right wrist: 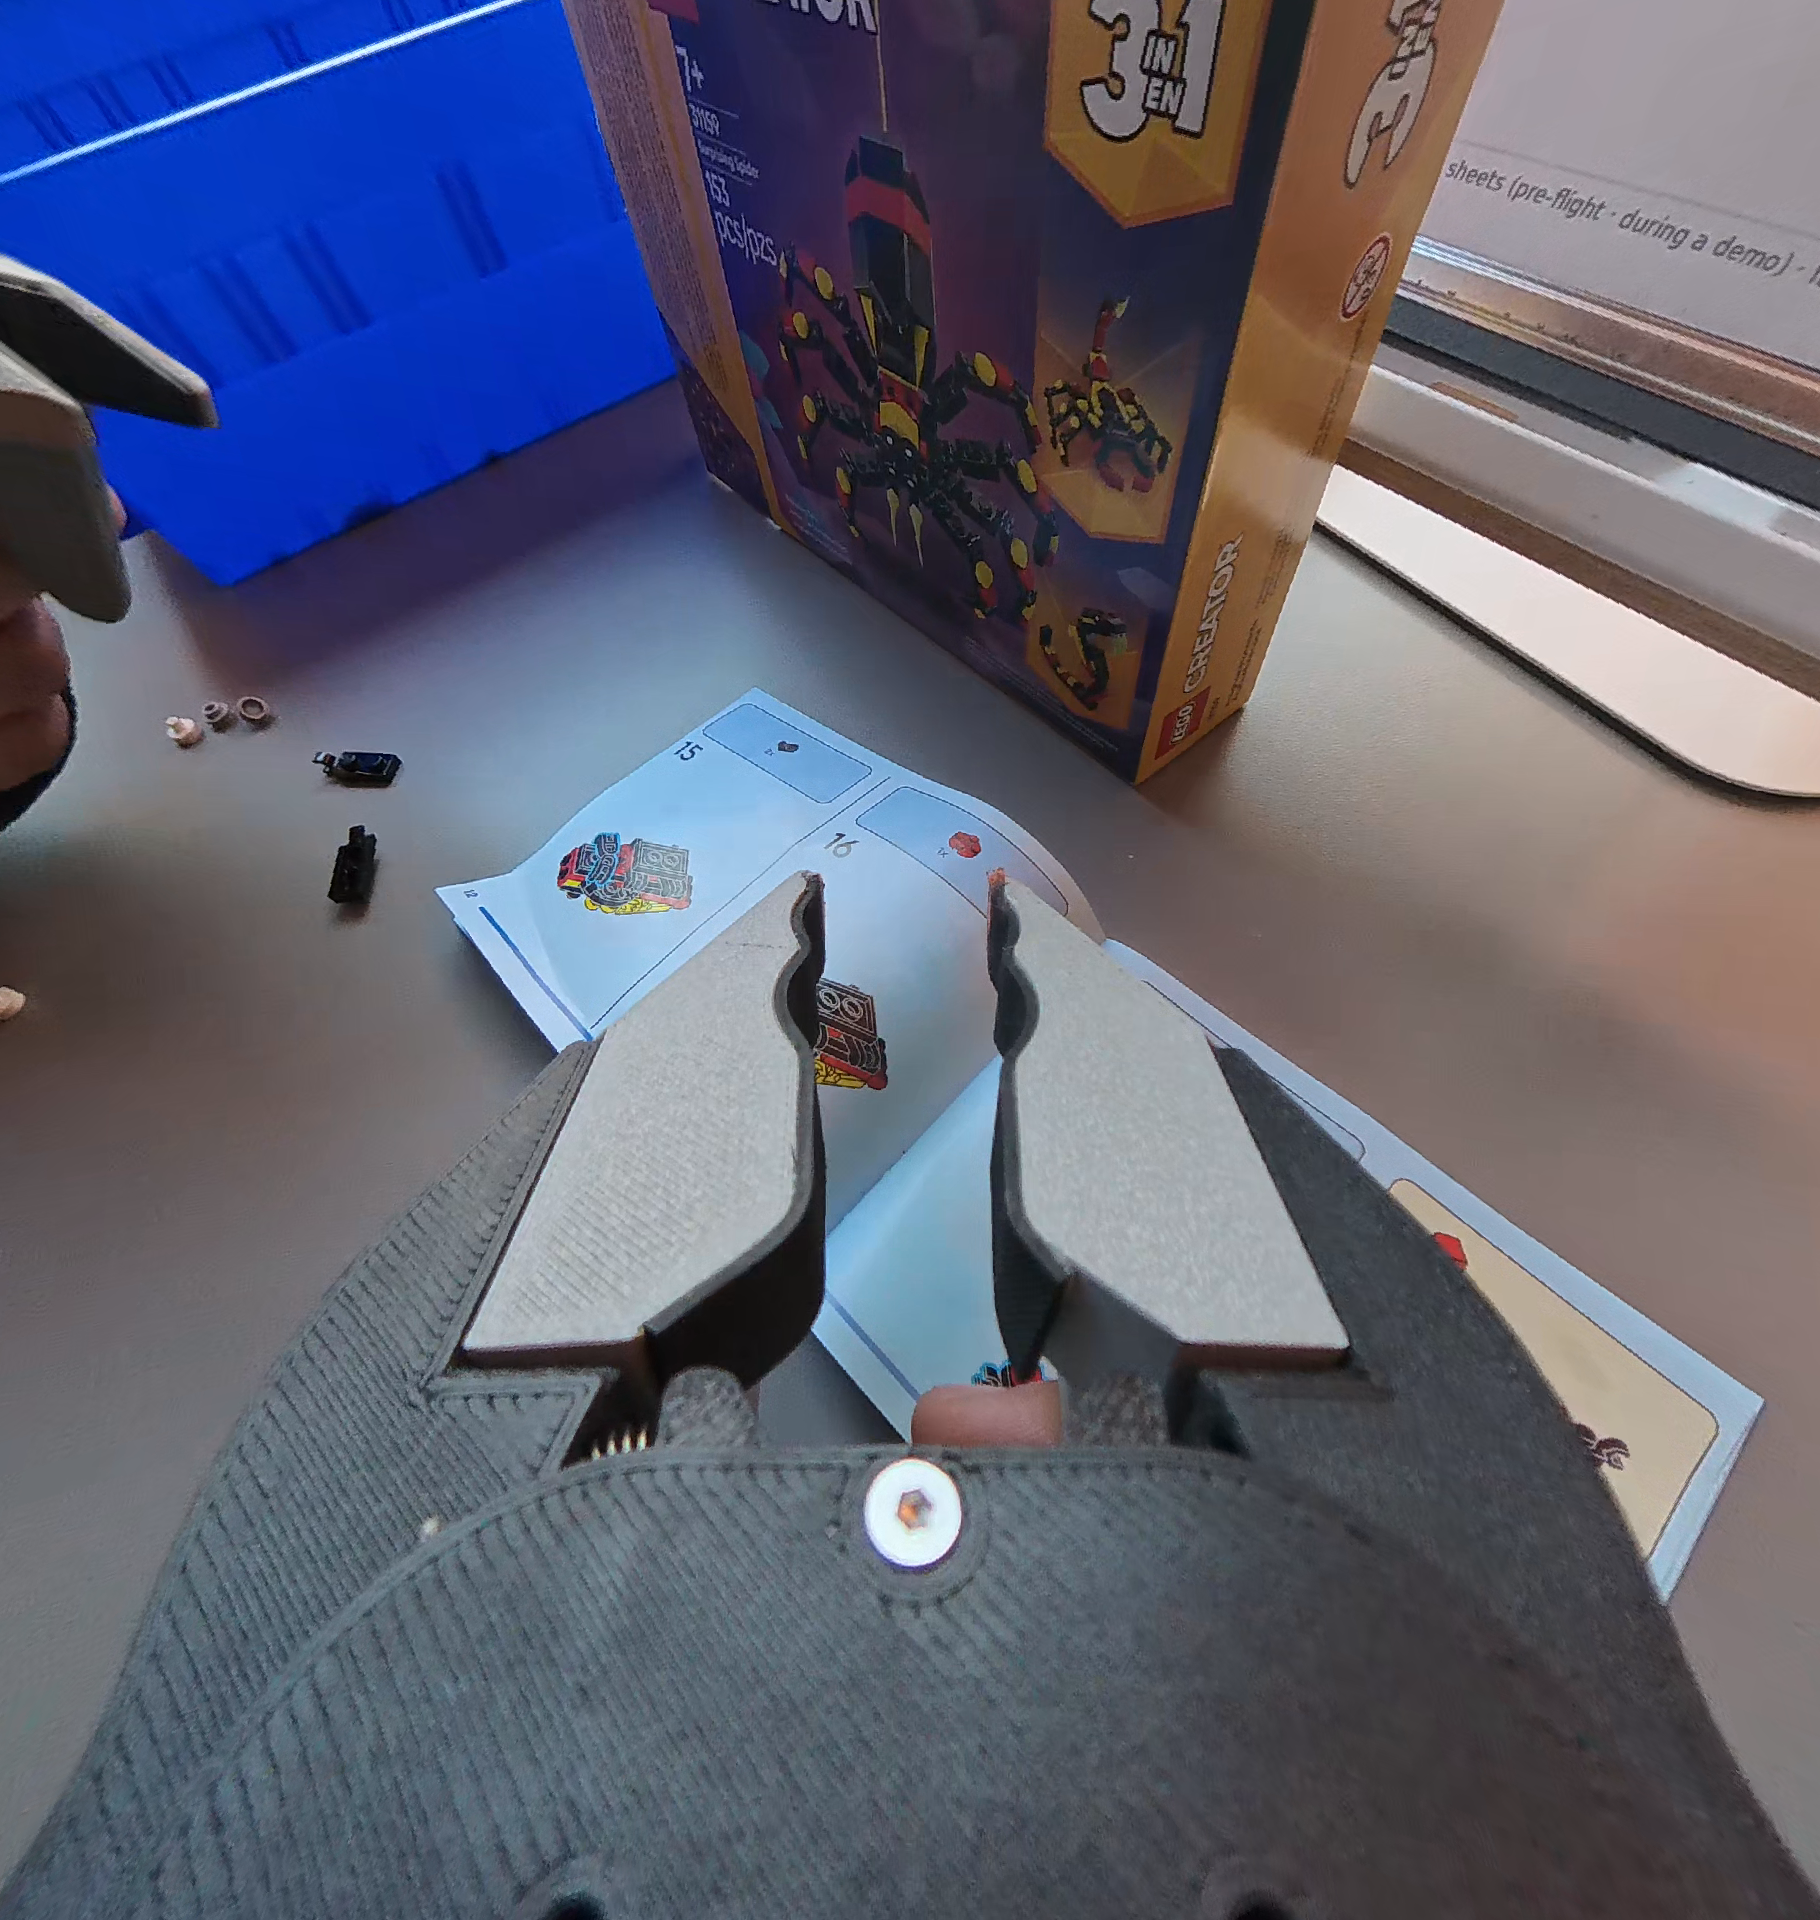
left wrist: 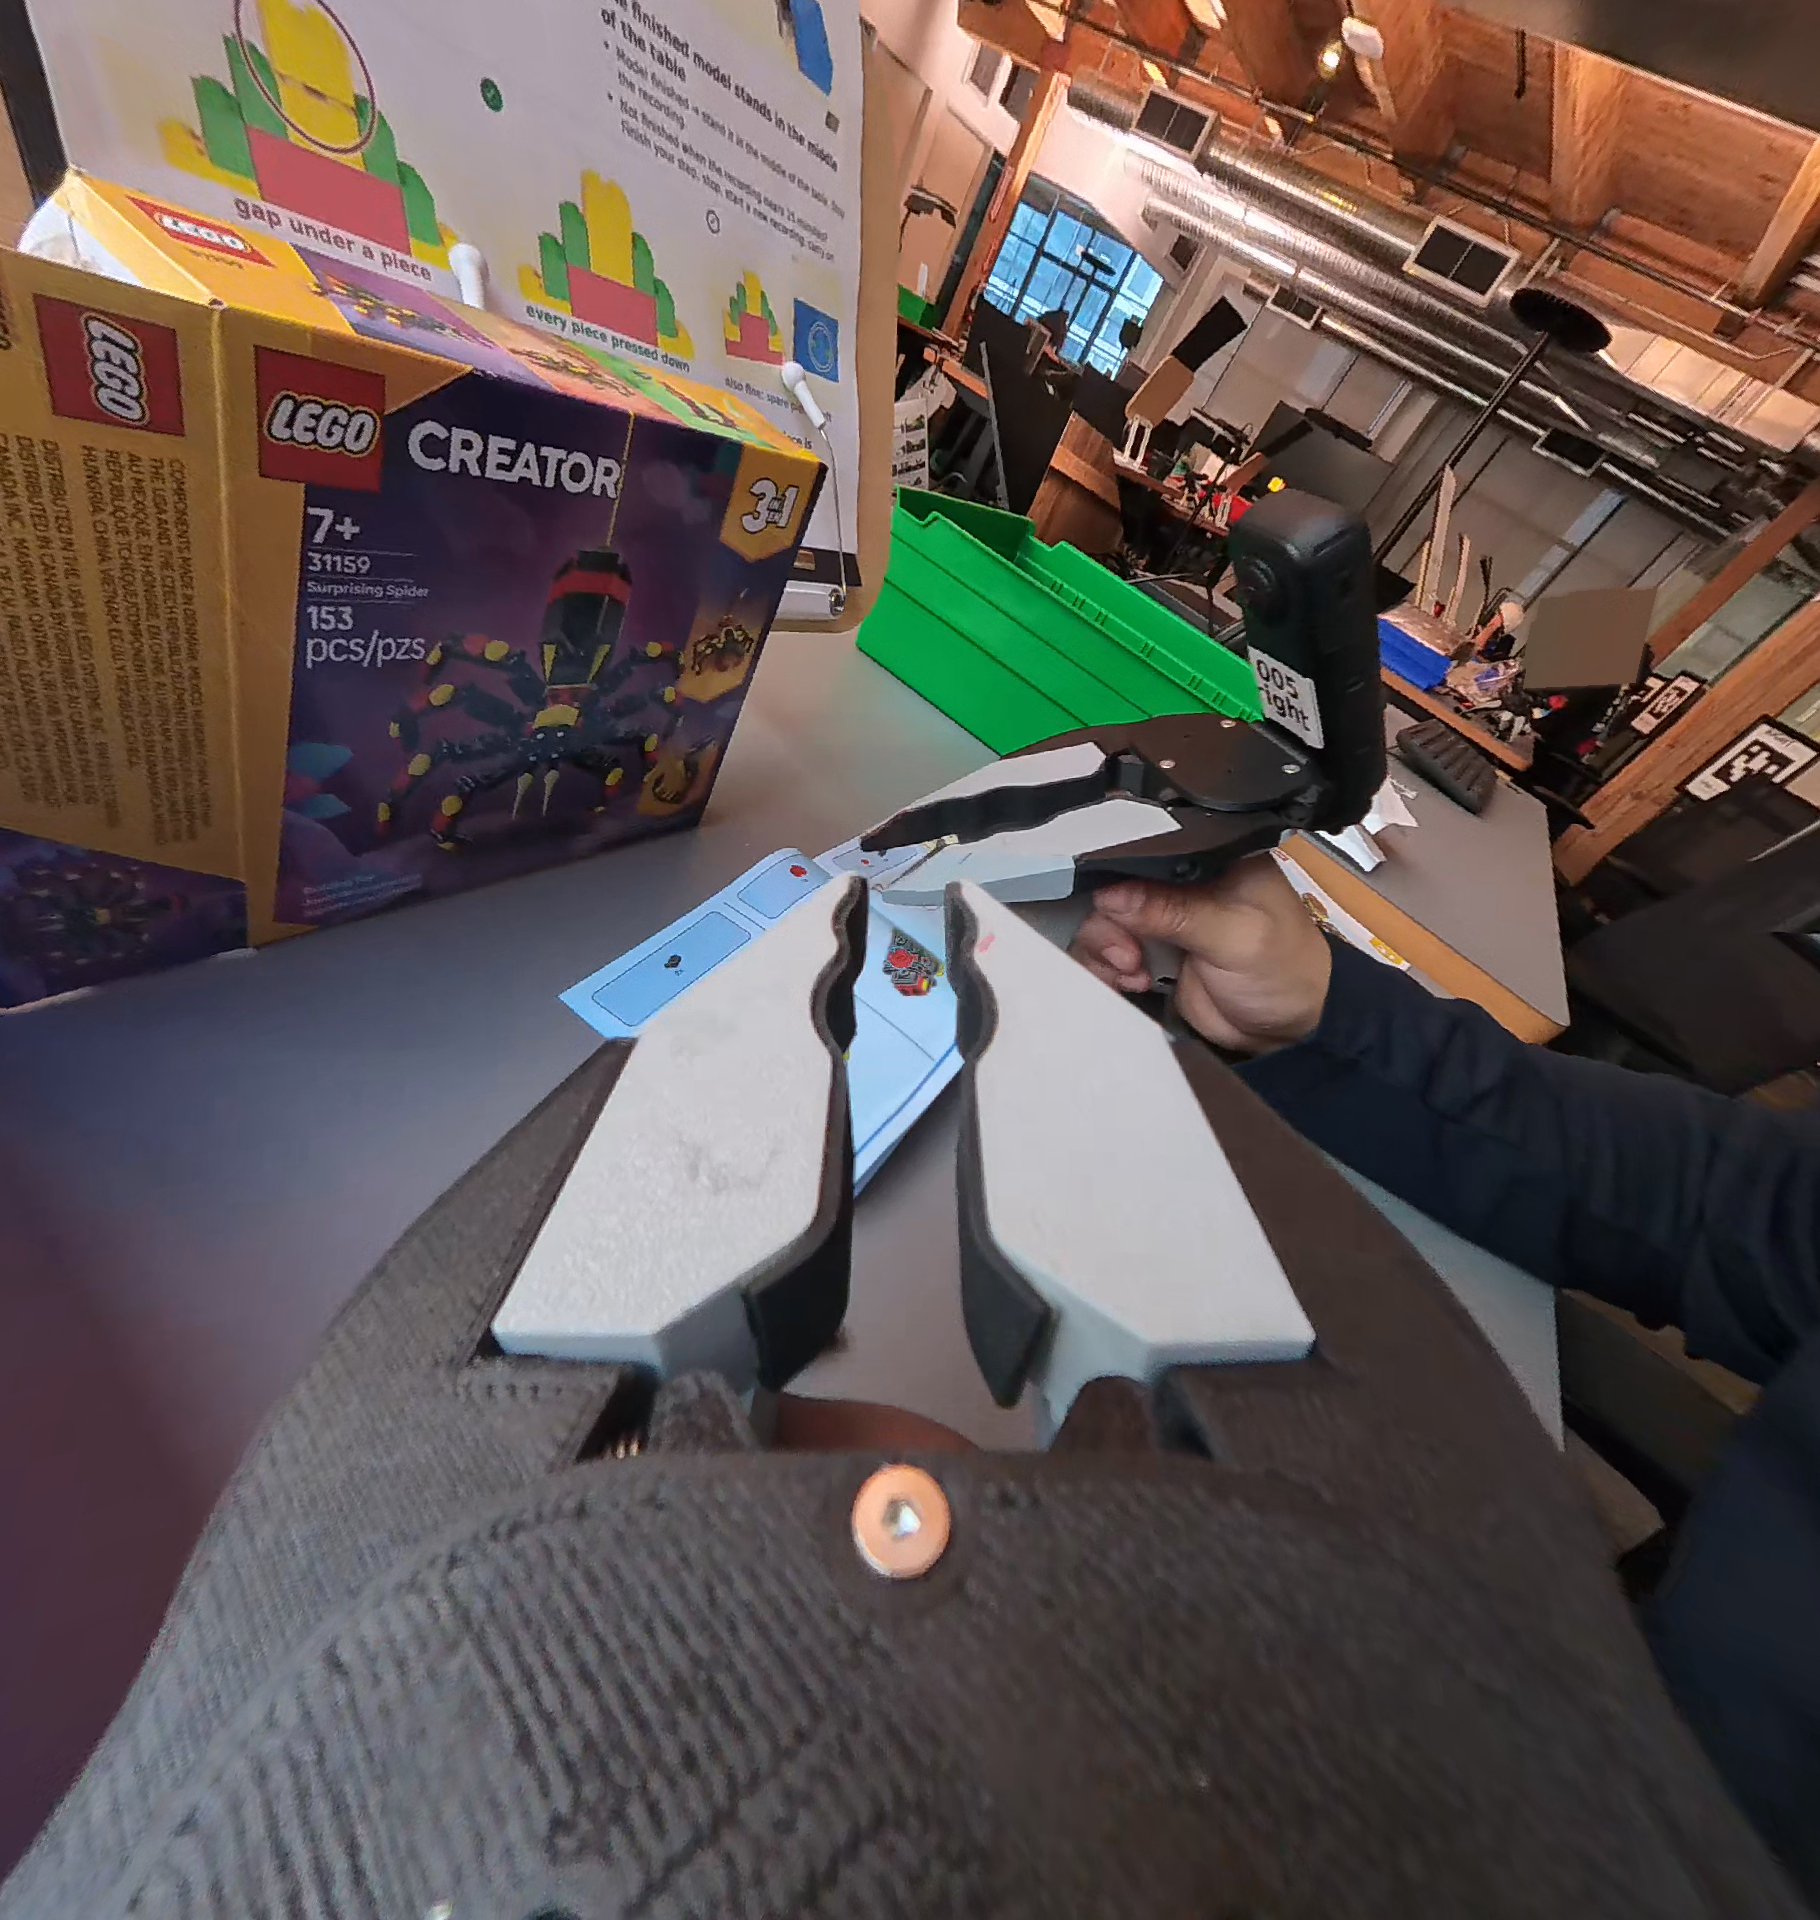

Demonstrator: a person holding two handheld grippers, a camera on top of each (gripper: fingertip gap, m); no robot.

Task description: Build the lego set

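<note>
The left gripper [left wrist: 906,904], two grey wedge-shaped fingers with wavy black inner edges, is released: a clear gap runs between the fingers and nothing sits in it. It hovers over the pale blue paper instruction booklet [left wrist: 698,951] lying open on the smooth grey table [left wrist: 366,1060]. The right gripper [right wrist: 904,891], of the same ribbed dark printed body and grey fingers, is likewise spread apart and empty, its tips above the booklet's open pages; whether they touch the paper cannot be told. A reddish smudge marks the tip of its right finger [right wrist: 1114,1143]. In the left wrist view that gripper appears side-on, and its tips look close together there, held by a hand [left wrist: 1212,956] in a dark sleeve.

The glossy cardboard set box [right wrist: 989,416] with a spider picture stands upright just beyond the booklet. Left of the booklet lie two small black bricks [right wrist: 353,864] and three tiny tan round studs [right wrist: 220,717], well apart from both grippers; another tan bit [right wrist: 0,1003] lies nearer the edge. A blue ribbed plastic bin [right wrist: 314,260] is cut off by the frame, and a green plastic bin [left wrist: 1031,634] stands behind the box.
</note>
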